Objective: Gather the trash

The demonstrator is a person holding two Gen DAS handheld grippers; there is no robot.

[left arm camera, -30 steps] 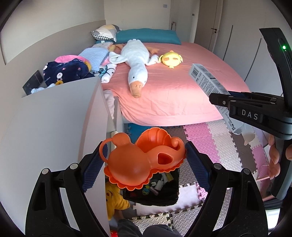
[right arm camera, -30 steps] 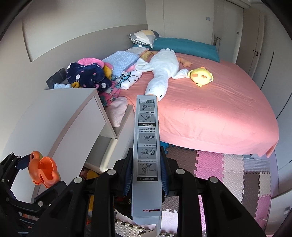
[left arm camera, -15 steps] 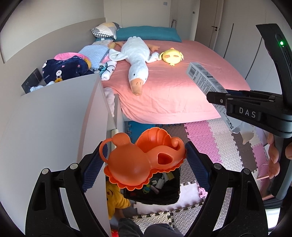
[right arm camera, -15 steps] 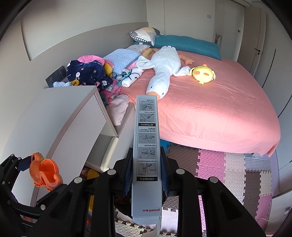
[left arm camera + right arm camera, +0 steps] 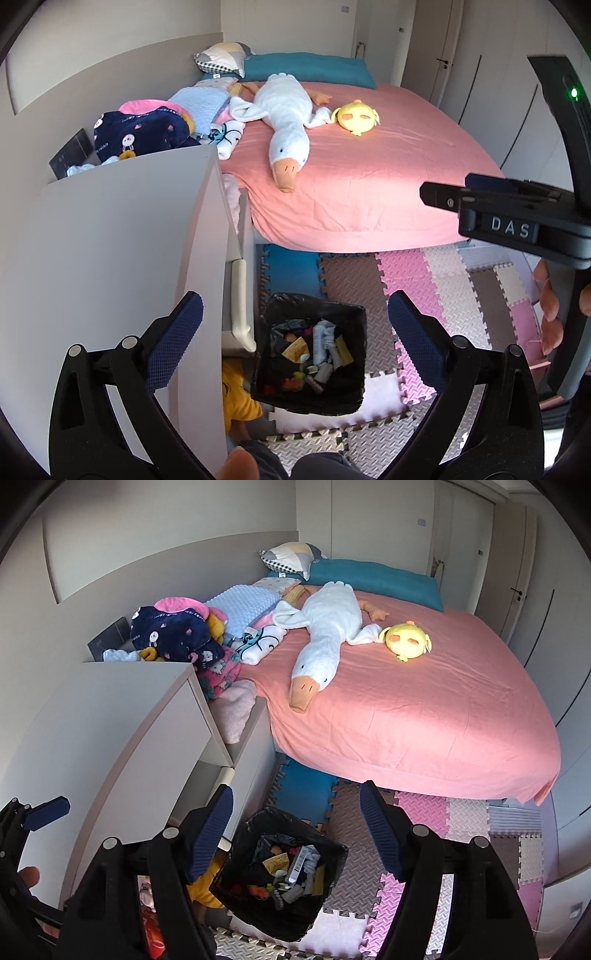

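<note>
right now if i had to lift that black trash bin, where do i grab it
Grip the rim of the trash bin on its bare right wall, coming straight down from above. It stands upright and open-topped, the bag is folded over a thin edge that fingers could straddle, and the white cabinet crowds its left side.

Trash bin (image 5: 309, 352) near on floor mats (image 5: 439, 288), cabinet (image 5: 122, 258) left, bed (image 5: 354, 177) beyond, goose plush (image 5: 286, 122) on bed

Glossy black plastic liner (image 5: 314, 306) in the bin, textured foam mat (image 5: 424, 291), matt pink cloth sheet (image 5: 369, 177).
</note>
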